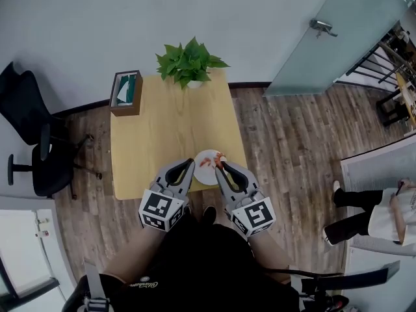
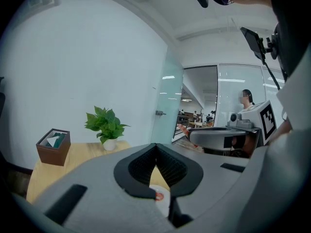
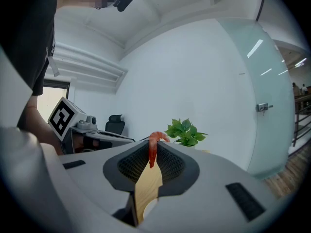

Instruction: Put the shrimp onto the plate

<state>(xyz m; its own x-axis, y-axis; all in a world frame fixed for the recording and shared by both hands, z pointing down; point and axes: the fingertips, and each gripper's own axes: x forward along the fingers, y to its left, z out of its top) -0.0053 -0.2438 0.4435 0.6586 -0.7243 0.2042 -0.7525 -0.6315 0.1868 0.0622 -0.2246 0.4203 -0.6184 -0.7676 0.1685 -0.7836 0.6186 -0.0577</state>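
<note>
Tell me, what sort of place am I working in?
Most likely an office: a black swivel office chair by the wall, a frosted glass door, and a small wooden table carrying a potted plant.

1. The head view is bright and evenly lit, with only faint shadows on the table (image 1: pixel 169 129).
2. Both gripper views bow strongly and have black corners.
3. Light streaks glare on the glass door (image 3: pixel 257 91). The shrimp (image 3: pixel 152 149) is sharp and the nearest foreground is soft.

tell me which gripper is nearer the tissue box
Left. The left gripper is at the plate's left edge, the box's side; the right gripper, holding a shrimp, is farther right.
</note>
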